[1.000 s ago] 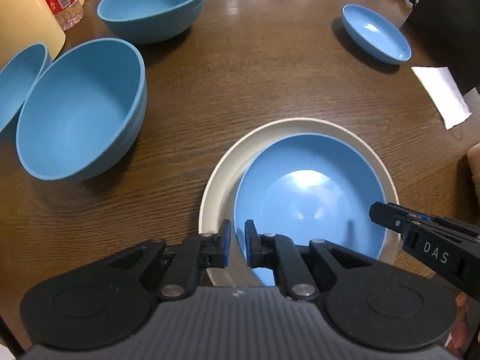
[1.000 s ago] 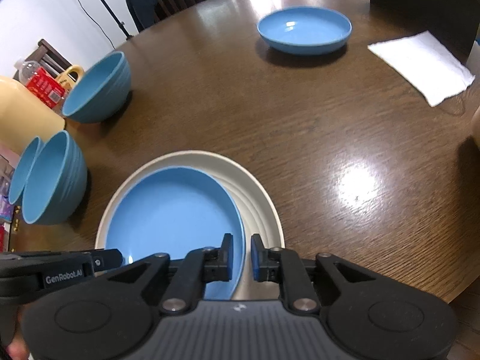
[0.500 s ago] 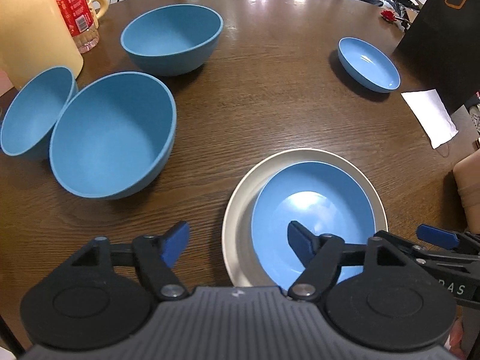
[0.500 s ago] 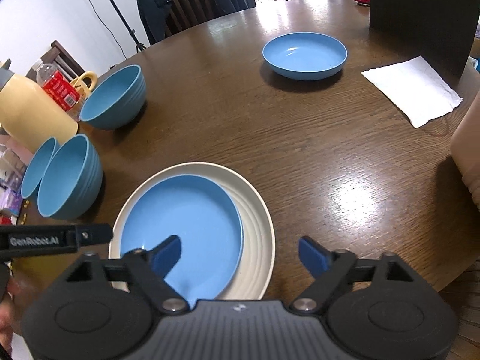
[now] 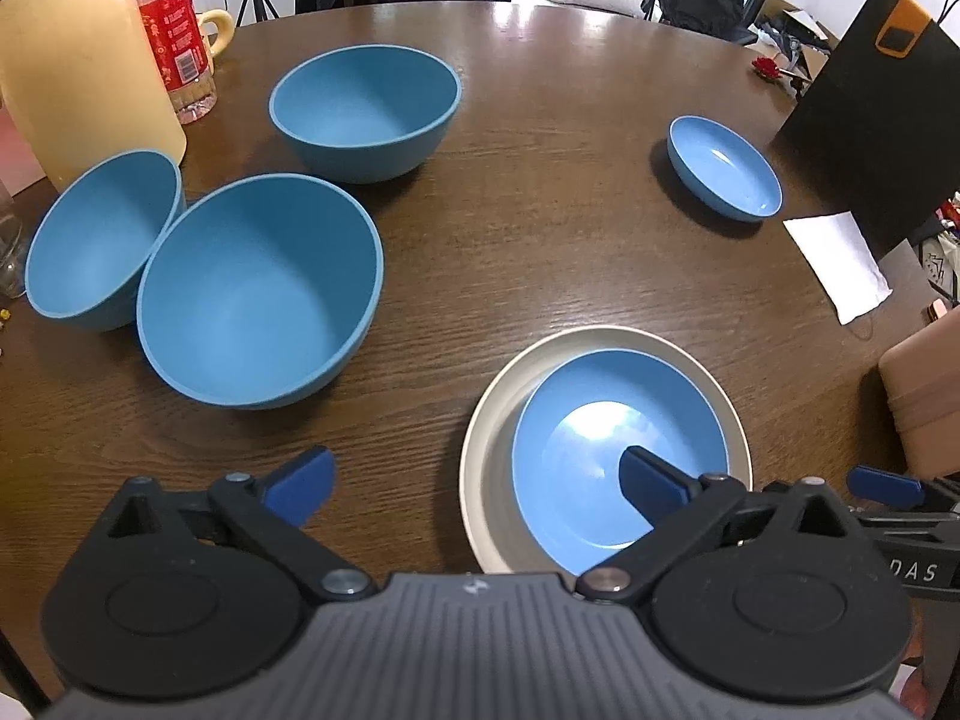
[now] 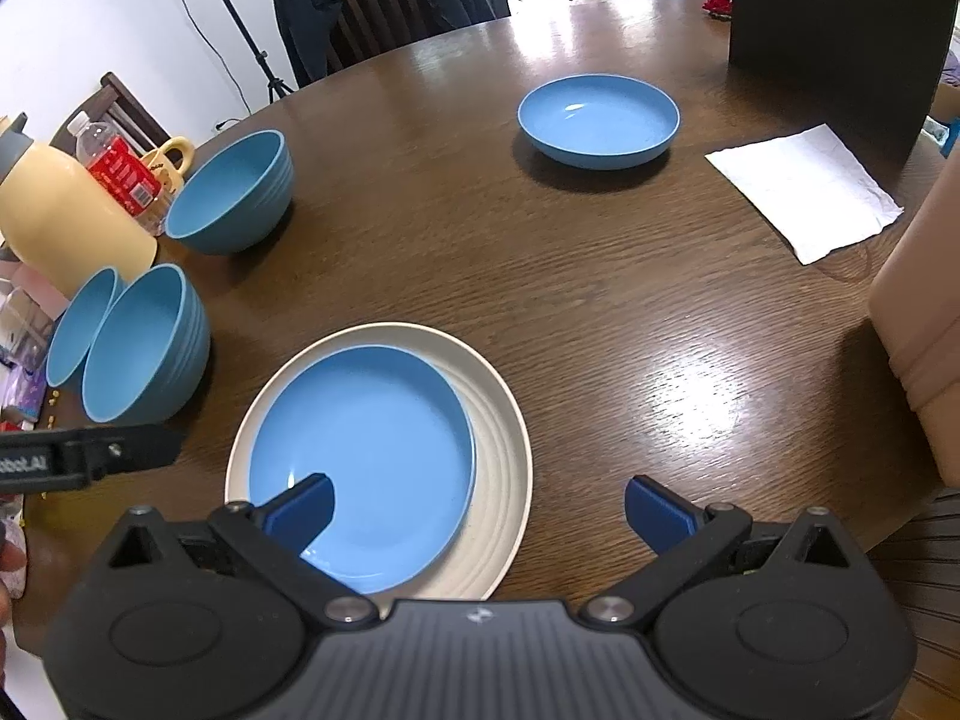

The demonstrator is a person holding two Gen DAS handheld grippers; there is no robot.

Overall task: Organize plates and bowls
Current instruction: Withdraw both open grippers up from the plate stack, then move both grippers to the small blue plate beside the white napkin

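Brown wood covers the big round table [image 6: 600, 276], and it has plates and bowls all over it. Close by, a blue plate [image 6: 366, 450] sits inside a cream plate [image 6: 501, 462], pushed a bit to one side and not in the middle. Both tools hang above this pair. The left gripper [image 5: 477, 474] is opening wide, with nothing held between its jaws. The right gripper [image 6: 477, 507] is opening wide too, and it holds nothing. So the step of putting the blue plate onto the cream one looks done. Far across the table waits another blue dish [image 6: 600, 117], all by itself. Three blue bowls sit off to the side: a far bowl [image 5: 366, 111], a big near bowl [image 5: 258, 288] and a small bowl [image 5: 102, 240] touching it. I think the next job is to reach out, pinch the rim of one loose piece, and stack it with its kind.
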